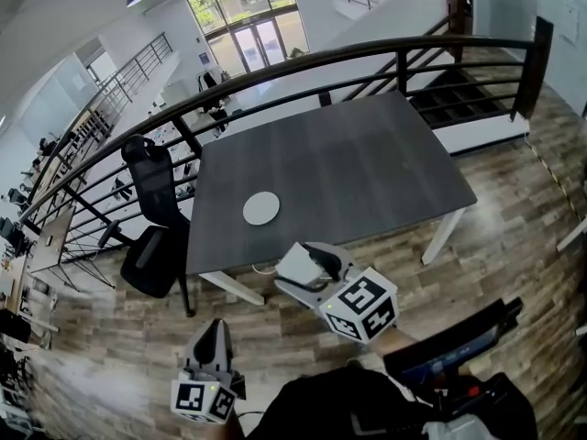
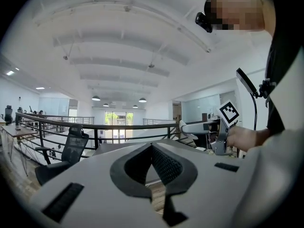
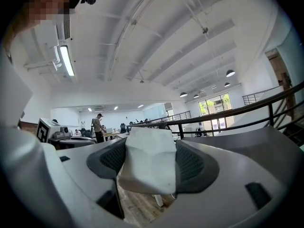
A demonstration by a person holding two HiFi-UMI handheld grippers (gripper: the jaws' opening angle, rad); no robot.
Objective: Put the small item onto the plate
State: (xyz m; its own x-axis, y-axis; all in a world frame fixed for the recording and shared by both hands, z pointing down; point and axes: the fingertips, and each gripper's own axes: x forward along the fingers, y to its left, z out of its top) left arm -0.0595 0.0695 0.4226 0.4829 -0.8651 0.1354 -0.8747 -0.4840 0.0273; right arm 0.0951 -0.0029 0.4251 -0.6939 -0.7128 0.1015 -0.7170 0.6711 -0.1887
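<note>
Item [image 3: 149, 167]: white, blocky, faceted | right gripper [image 3: 151, 144] jaws wide, gripping it | left gripper [image 2: 152, 147] jaws together, empty

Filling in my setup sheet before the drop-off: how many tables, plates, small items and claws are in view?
table: 1
plate: 1, white, on the table
small item: 1, white, held in the right claw
claws: 2, the right claw and the left claw, which is shut with nothing in it
Total: 5
</note>
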